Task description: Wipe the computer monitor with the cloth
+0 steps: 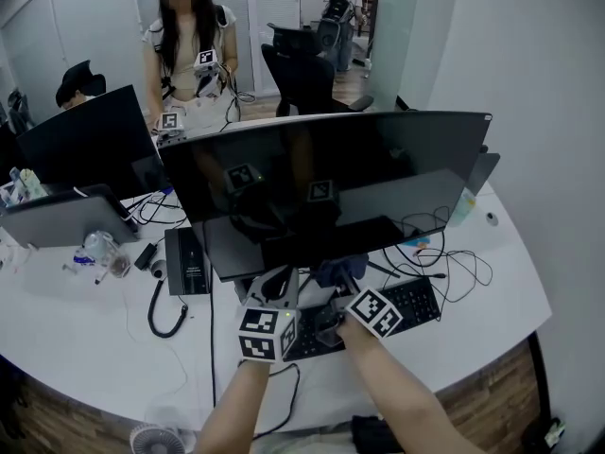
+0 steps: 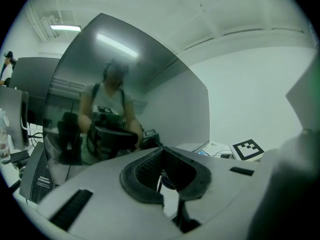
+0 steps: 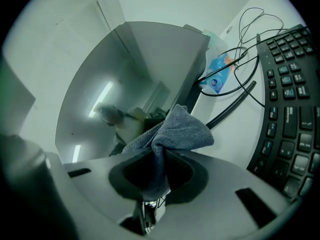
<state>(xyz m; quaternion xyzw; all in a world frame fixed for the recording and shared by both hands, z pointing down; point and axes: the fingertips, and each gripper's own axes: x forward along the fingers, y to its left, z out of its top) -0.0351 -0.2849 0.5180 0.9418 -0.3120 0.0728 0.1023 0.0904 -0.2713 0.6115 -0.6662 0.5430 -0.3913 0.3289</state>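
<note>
Where the right hand-held gripper pinches it, the cloth bunches.

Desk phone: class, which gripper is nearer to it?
Left. The left gripper sits just right of the desk phone; the right gripper, holding the cloth, is farther right.

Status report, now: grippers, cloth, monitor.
Right gripper shut on cloth, near monitor lower edge, contact unclear. Left gripper shut, empty. Keyboard and cables underneath, nothing across the screen.
</note>
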